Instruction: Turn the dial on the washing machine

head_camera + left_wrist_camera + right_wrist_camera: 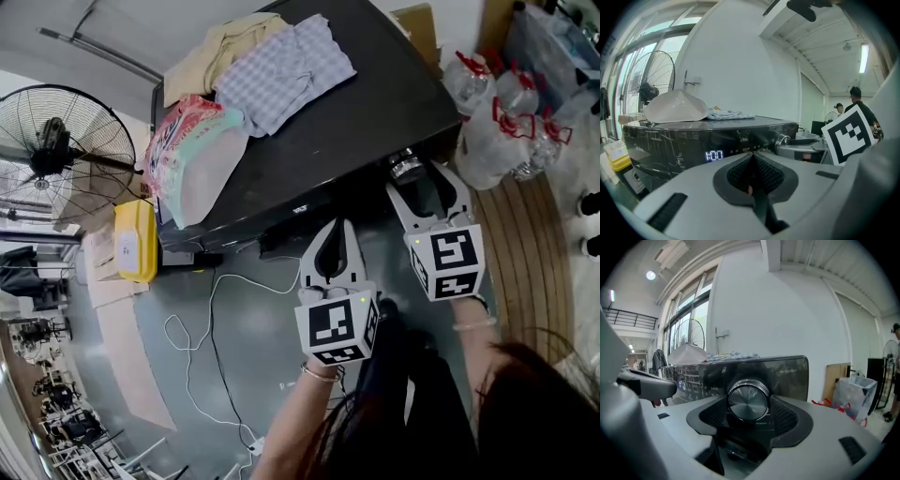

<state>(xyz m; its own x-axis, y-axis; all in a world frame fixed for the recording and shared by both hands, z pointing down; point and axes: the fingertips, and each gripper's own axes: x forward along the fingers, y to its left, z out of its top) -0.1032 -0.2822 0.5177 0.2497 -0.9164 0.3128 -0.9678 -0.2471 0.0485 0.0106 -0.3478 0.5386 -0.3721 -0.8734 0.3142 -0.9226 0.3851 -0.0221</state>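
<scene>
The black washing machine (347, 122) stands ahead of me, its front panel facing the grippers. Its round silver dial (406, 167) sits at the panel's right end. My right gripper (424, 183) reaches to the dial; in the right gripper view the dial (748, 401) fills the gap and both pads (785, 417) touch its sides. My left gripper (330, 246) hangs lower and left, shut with nothing in it, its pads (761, 174) pressed together. In the left gripper view the panel's lit display (714, 155) reads 1:00, and the dial (782, 139) shows at the right.
Folded clothes (281, 61) and a pink and teal bag (197, 150) lie on the machine's top. A standing fan (61, 155) and a yellow container (136, 239) are at the left. White cable (202, 347) trails on the floor. Plastic bags of bottles (506, 122) stand right.
</scene>
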